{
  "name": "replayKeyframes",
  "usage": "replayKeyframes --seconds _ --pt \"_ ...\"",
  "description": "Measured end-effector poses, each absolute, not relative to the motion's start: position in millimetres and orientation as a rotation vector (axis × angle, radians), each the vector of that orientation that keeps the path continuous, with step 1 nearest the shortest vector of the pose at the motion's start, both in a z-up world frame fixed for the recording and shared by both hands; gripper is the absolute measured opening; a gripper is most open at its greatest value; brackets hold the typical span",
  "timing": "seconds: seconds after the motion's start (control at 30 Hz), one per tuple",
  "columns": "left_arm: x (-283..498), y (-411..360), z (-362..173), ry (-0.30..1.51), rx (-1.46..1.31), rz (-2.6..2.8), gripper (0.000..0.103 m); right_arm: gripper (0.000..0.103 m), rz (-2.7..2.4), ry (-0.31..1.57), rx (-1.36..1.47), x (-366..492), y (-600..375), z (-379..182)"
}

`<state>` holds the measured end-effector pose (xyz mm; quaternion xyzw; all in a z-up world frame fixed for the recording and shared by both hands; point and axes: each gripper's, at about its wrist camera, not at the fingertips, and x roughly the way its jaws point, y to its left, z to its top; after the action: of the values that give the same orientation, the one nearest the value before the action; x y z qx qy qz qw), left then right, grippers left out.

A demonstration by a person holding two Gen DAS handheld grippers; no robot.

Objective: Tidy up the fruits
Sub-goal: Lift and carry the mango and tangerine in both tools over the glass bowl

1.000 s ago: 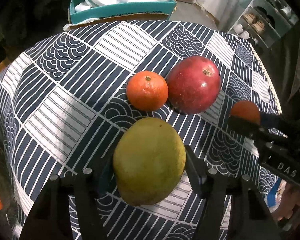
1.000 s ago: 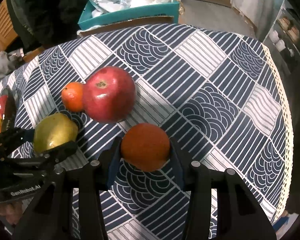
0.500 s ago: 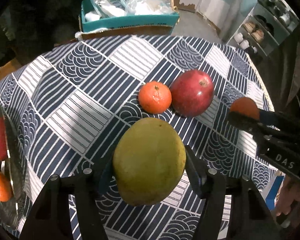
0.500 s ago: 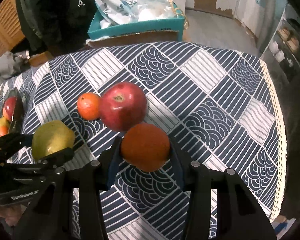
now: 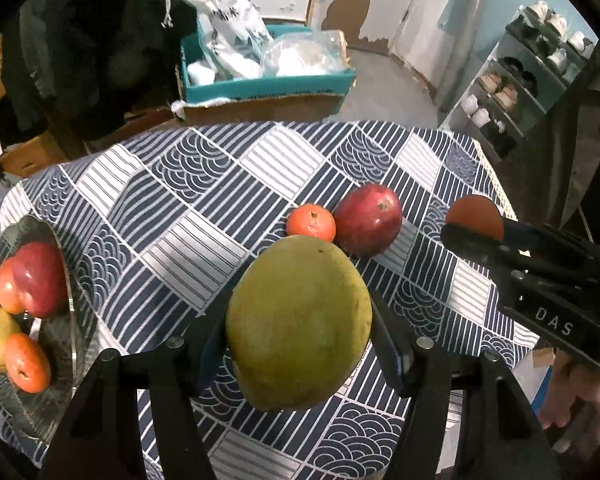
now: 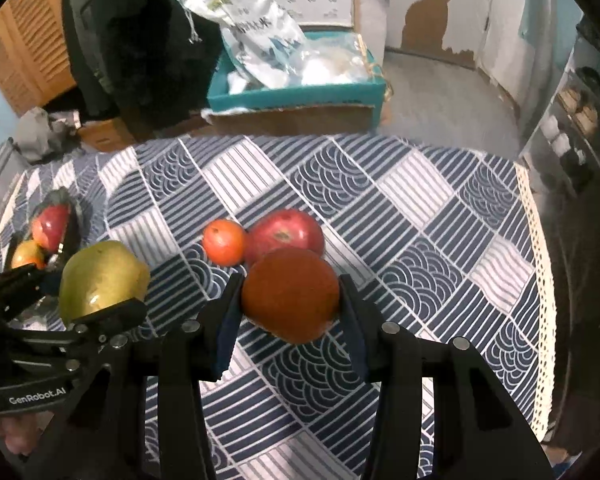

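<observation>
My left gripper is shut on a green mango and holds it above the patterned tablecloth; the mango also shows in the right wrist view. My right gripper is shut on an orange, seen too in the left wrist view. A small tangerine and a red pomegranate lie touching on the cloth beyond both grippers. A glass plate at the left holds a red apple and other fruits.
A teal box with white bags stands behind the table's far edge. The table's right edge has a lace trim. A shoe rack stands at the far right. Dark clothing hangs at the back left.
Both grippers have risen and pulled back from the table with their fruits. The plate of fruit has come into view at the left. The tangerine and pomegranate have not moved.
</observation>
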<state>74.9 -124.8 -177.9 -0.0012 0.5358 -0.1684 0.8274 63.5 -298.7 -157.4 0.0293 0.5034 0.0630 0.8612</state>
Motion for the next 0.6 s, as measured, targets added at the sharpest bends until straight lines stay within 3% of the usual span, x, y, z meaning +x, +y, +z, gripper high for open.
replayKeyframes --seconds 0.6 --pt "60 -85 -127 1.042 -0.073 -0.329 0.066 0.046 0.215 0.917 0.039 50 -268 -94"
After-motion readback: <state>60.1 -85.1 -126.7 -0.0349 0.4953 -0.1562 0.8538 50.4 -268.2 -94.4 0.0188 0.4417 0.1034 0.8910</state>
